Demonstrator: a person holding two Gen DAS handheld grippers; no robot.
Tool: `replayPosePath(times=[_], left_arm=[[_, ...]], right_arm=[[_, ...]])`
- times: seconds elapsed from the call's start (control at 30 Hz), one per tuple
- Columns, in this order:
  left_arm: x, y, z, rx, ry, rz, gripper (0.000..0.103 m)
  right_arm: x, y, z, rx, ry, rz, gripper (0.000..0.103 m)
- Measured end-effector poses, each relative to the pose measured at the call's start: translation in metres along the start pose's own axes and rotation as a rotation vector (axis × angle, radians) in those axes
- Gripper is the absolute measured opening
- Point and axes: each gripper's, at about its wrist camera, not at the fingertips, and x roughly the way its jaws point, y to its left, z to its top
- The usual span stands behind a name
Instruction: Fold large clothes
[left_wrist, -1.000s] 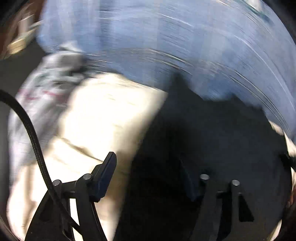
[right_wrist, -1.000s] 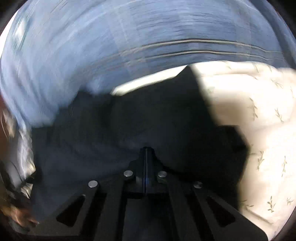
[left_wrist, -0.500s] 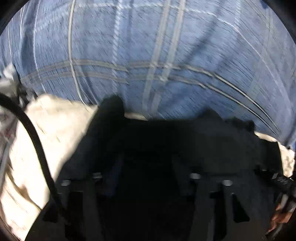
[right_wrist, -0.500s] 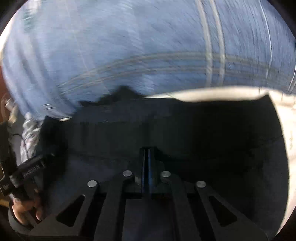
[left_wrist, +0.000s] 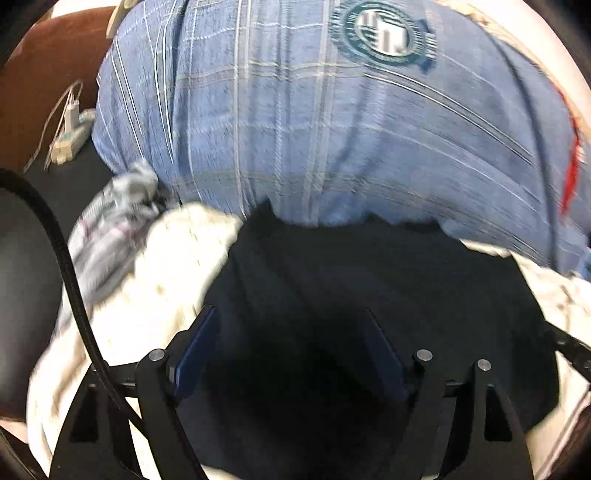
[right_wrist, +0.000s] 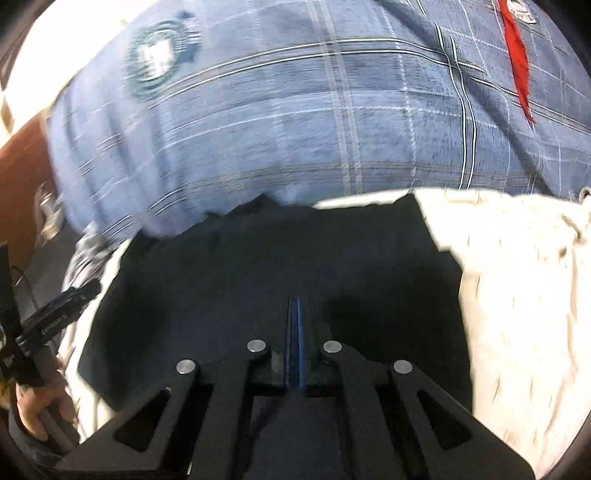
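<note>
Navy cloth folded on the cream sheet, left hold let go, right pinch kept.

Navy garment (left_wrist: 369, 295) lies under both my tools: my left hand-held gripper (left_wrist: 291, 354) has just been opening and its pads stand apart, pressing on nothing; my right hand-held gripper (right_wrist: 294, 343) is pinched together at the garment's near edge, though I cannot see cloth between the pads. I judge the fold wants smoothing flat before release. Beyond lies the plaid blanket (left_wrist: 332, 129); its round badge (left_wrist: 384, 33) is too blurred to read.

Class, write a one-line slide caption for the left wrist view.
Open left gripper above a dark garment on cream bedding, blue plaid pillow beyond.
</note>
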Motion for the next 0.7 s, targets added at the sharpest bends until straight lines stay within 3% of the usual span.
replayPosePath(times=[0.1, 0.2, 0.27, 0.3, 0.37, 0.43, 0.47, 0.5, 0.53, 0.57, 0.6, 0.63, 0.7], left_arm=[[0.018, -0.001, -0.027, -0.002, 0.075, -0.048, 0.082], [0.052, 0.014, -0.056, 0.013, 0.175, 0.028, 0.083], [0.060, 0.033, -0.055, -0.020, 0.158, -0.019, 0.091], [0.060, 0.035, -0.053, -0.004, 0.154, 0.009, 0.092], [0.061, 0.042, -0.046, 0.033, 0.138, 0.092, 0.094], [0.054, 0.069, -0.036, -0.060, 0.138, 0.171, 0.088], [0.044, 0.082, -0.036, -0.115, 0.141, 0.187, 0.081], [0.032, 0.096, -0.037, -0.169, 0.145, 0.179, 0.080], [0.015, 0.111, -0.042, -0.225, 0.139, 0.126, 0.082], [0.003, 0.119, -0.047, -0.263, 0.138, 0.077, 0.084], [-0.009, 0.127, -0.055, -0.305, 0.142, 0.015, 0.085], [-0.019, 0.131, -0.064, -0.350, 0.151, -0.061, 0.087], [-0.033, 0.136, -0.081, -0.438, 0.175, -0.223, 0.091]], right_arm=[[0.009, 0.003, -0.026, 0.008, 0.056, 0.044, 0.003], [0.043, -0.007, -0.051, 0.011, 0.146, -0.037, 0.003], [0.053, -0.032, -0.056, 0.036, 0.161, -0.096, 0.000], [0.052, -0.057, -0.060, 0.100, 0.156, -0.023, 0.000], [0.042, -0.076, -0.057, 0.142, 0.143, -0.043, 0.000], [0.024, -0.084, -0.051, 0.160, 0.104, -0.083, 0.000], [0.011, -0.086, -0.049, 0.174, 0.079, -0.094, 0.000], [-0.001, -0.087, -0.050, 0.183, 0.056, -0.096, 0.002], [-0.018, -0.087, -0.053, 0.196, 0.025, -0.092, 0.012], [-0.035, -0.086, -0.059, 0.219, 0.001, -0.080, 0.042], [-0.048, -0.088, -0.067, 0.260, -0.021, -0.049, 0.064], [-0.055, -0.090, -0.073, 0.294, -0.037, -0.015, 0.096], [-0.071, -0.097, -0.096, 0.404, -0.066, 0.124, 0.096]])
